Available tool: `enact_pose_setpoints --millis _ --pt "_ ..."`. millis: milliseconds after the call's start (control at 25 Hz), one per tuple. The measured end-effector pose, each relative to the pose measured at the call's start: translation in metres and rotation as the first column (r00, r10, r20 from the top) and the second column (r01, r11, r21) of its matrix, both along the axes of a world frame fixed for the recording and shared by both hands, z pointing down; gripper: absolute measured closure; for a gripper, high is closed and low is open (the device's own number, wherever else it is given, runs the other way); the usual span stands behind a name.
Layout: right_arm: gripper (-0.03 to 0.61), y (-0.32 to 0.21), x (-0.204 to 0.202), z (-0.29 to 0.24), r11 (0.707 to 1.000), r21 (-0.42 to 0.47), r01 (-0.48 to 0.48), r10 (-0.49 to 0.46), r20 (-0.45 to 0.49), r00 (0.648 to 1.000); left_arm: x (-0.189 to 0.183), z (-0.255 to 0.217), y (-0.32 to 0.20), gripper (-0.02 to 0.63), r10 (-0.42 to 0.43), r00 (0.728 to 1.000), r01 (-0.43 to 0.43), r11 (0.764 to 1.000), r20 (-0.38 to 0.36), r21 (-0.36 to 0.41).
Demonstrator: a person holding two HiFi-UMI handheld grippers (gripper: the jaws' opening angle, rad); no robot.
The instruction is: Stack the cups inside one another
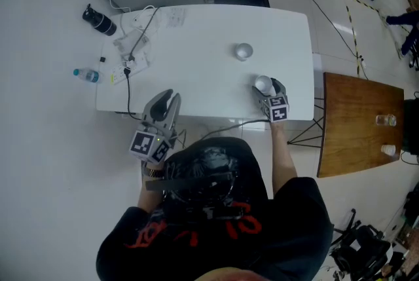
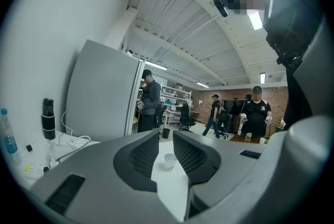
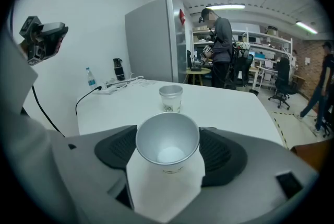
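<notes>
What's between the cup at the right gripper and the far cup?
Nothing: bare table between near cup and far cup, per right gripper view.

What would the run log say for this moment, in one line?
left gripper: shut, empty | right gripper: shut on near cup | far cup: upright on table | stacking: not done

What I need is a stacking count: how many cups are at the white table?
2. The far cup stands alone farther back; the near cup sits between the jaws of the right hand-held gripper. None looks hidden.
</notes>
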State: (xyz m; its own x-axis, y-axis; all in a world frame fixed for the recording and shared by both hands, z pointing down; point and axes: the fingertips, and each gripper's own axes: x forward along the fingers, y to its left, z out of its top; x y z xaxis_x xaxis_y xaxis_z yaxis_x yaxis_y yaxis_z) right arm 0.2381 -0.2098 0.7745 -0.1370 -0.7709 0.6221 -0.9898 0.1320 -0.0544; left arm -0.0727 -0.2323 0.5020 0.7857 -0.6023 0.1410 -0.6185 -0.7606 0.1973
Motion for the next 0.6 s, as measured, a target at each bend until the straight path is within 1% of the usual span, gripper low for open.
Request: enact_pose_setpoints --millis 200,480,600 --pt "0.192 -0.003 -0.022 -0.045 0.996 0.08 0.03 -0.03 0.0 1.0 -0.002 0.003 -0.002 0.523 0.01 1.0 -0.01 1.0 -0.013 -0.001" --pt "0.192 -0.01 -0.042 -0.107 0.98 0.197 0.019 -0.023 0.019 1.0 -0.007 0.002 -0.005 0.523 0.025 0.999 -0.026 1.0 -0.03 -0.009" --pt "0.192 -0.018 -0.044 -0.135 0.968 0.249 0.015 -0.02 0.018 1.0 -0.007 0.0 -0.009 0.523 0.031 0.999 -0.031 1.0 -0.041 0.0"
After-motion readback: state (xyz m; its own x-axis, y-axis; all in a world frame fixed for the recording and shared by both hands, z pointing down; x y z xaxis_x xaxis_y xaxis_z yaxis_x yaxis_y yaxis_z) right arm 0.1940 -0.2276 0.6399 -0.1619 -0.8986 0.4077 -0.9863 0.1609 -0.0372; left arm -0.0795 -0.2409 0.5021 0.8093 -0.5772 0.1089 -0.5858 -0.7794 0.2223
